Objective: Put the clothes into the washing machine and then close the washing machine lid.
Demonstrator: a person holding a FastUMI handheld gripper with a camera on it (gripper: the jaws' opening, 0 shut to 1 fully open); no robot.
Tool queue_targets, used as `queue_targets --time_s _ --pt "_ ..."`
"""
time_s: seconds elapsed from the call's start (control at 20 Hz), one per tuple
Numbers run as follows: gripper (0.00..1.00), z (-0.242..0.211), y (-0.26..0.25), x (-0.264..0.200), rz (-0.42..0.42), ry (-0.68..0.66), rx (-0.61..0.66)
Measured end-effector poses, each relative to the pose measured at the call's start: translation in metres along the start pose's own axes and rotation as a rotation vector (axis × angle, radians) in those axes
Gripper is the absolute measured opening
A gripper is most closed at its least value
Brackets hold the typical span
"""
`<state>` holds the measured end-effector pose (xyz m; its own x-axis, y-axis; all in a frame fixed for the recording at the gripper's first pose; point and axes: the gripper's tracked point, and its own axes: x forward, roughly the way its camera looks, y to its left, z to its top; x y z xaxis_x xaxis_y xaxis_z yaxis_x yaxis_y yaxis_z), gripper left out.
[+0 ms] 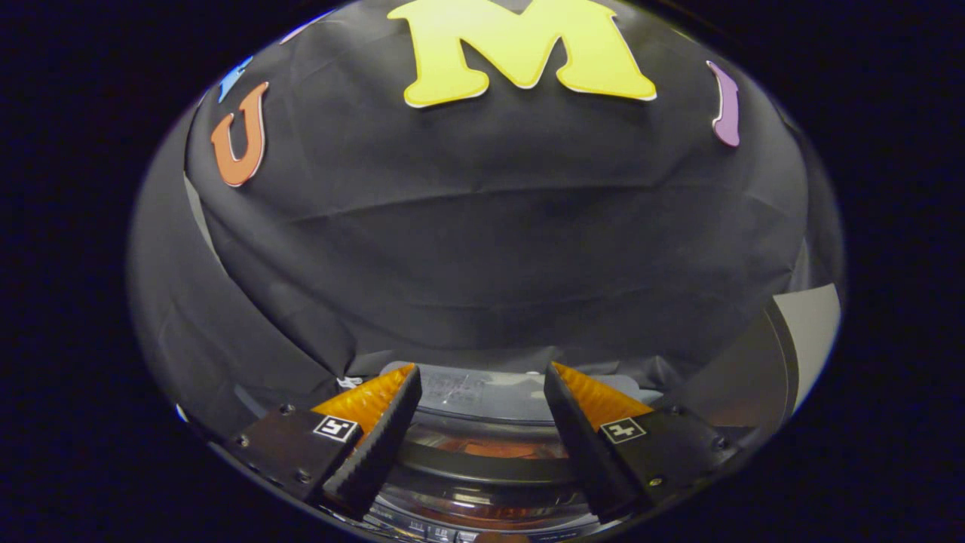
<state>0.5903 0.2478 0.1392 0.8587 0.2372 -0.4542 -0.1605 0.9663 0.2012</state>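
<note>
Tool spread wide, holding nothing, touching nothing. Washing machine directly below and between the fingers, lid shut, something orange, likely clothes, visible through its clear panel.

No readable text, brand or number anywhere. Small square coded markers, one on each finger body of the gripper, patterns only, not legible as letters or digits. Faint embossed or printed marks on the clear lid of the washing machine between the spread fingers, too blurred to read.
</note>
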Motion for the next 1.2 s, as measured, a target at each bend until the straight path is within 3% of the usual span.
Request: queue_targets --time_s 0.9,1.2 --pt "1.00 -0.076 -0.004 -0.026 -0.006 -0.048 -0.022" --pt "0.99 -0.110 -0.012 -0.030 -0.015 -0.001 -0.001"
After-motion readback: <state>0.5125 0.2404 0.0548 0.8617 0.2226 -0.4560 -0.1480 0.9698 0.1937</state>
